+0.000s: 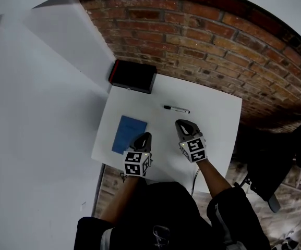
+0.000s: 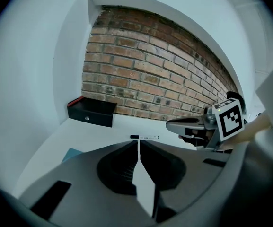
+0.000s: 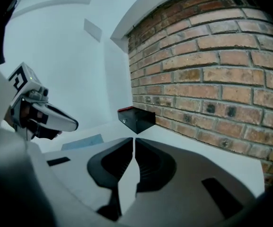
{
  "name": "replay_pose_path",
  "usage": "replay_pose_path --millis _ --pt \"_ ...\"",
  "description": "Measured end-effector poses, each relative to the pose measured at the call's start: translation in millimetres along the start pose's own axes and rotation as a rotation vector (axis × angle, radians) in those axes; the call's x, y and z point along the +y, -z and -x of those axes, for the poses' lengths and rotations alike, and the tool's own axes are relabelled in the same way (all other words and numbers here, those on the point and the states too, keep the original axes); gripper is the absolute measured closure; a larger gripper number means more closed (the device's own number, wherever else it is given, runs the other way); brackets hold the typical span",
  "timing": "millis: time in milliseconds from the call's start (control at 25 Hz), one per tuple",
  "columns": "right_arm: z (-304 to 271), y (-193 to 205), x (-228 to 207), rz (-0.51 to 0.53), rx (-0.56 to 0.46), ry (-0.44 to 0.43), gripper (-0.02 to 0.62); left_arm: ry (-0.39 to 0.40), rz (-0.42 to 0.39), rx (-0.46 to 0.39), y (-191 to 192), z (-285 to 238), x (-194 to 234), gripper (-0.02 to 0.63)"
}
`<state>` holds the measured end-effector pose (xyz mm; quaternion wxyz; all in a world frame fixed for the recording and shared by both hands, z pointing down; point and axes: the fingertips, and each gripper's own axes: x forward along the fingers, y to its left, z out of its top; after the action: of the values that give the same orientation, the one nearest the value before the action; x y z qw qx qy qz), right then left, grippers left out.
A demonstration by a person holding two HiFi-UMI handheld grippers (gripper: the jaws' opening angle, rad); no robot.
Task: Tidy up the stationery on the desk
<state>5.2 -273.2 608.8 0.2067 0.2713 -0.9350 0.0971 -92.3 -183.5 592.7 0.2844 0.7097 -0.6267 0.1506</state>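
Since neither jaw pair has anything between it, I read both grippers as simply poised above the tabletop (image 1: 218,116), not committed to a pick. My left gripper (image 1: 145,136) has its jaws together and is empty, over the near right corner of the blue notebook (image 1: 127,130). My right gripper (image 1: 182,123) is likewise closed on nothing, nose toward the marker (image 1: 176,109) and just short of it. Judgement: closed jaws suit travel, and either pair must open before any grasp.

Placement:
- The marker lies flat near the far edge, about midway along and roughly parallel to it, apart from everything else.
- The notebook lies flat near the left edge, slightly skewed to it.
- A black box (image 1: 133,76) with red trim sits at the far left corner by the brick wall (image 1: 202,46). It is probably where loose stationery goes, but whether it stands open I cannot tell.

Appearance:
- The marker has a slim white barrel and a black cap at its left end. Its print is too small to read.
- Being thin and round, it may roll if nudged, so I would grip across the barrel.
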Motion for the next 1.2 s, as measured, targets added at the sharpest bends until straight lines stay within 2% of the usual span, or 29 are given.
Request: replay_pose_path --millis 160,440,600,960,1200 --pt "-6 -3 -18 0.062 -0.001 -0.016 0.563 -0.003 -0.003 0.002 -2 -1 -9 0.579" --pt "-17 -13 -31 0.105 -0.02 -0.071 0.556 -0.031 0.027 0.017 1 -3 -4 0.58" --pt "-24 -11 -32 0.186 0.022 -0.13 0.525 -0.047 0.037 0.026 4 -4 -4 0.58" --pt "-42 14 -33 0.398 0.175 -0.258 0.514 -0.07 0.062 0.053 17 -4 0 0.58" --pt "-55 28 -36 0.427 0.241 -0.297 0.514 -0.08 0.089 0.067 25 -1 6 0.58"
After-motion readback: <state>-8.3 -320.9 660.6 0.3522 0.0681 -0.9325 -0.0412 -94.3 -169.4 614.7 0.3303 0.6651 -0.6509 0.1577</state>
